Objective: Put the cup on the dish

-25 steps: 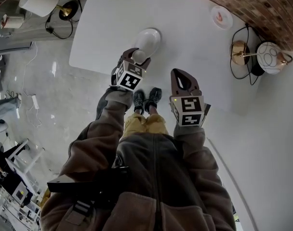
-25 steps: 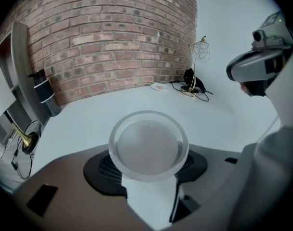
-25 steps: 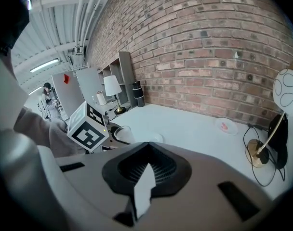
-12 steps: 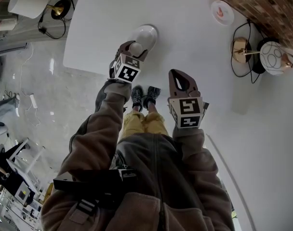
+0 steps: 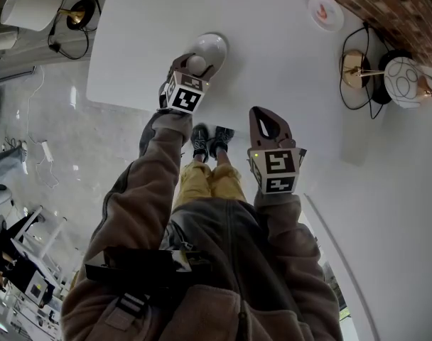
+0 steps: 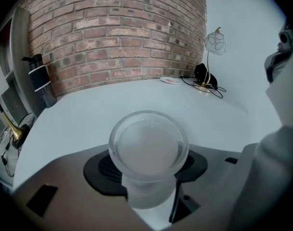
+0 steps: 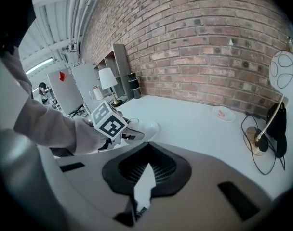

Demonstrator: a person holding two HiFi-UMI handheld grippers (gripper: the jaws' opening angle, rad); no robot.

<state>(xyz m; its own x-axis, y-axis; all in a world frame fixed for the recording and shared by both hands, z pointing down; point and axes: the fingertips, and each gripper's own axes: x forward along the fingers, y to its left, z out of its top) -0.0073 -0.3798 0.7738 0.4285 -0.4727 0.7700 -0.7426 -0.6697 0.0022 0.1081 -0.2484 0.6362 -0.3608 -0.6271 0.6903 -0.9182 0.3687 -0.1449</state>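
A frosted, clear cup [image 6: 147,143] stands upright between the jaws of my left gripper [image 6: 150,171], which is shut on it. In the head view the cup [image 5: 196,64] hangs over the near rim of a white dish [image 5: 212,45] close to the table's front edge; whether it touches the dish I cannot tell. In the left gripper view the dish is hidden. My right gripper [image 5: 264,114] stays to the right near the same edge, jaws shut and empty. The right gripper view shows the dish [image 7: 147,128] just beyond the left gripper [image 7: 129,134].
A small plate with something red [image 5: 325,11] lies far back near the brick wall. A gold-based lamp [image 5: 354,71], its globe shade [image 5: 403,73] and black cables stand at the right. A black bottle [image 6: 39,78] is at the far left. The table's front edge [image 5: 123,103] runs beneath the grippers.
My left gripper has carried the cup a little farther from me, in over the dish. The right gripper has hardly moved.
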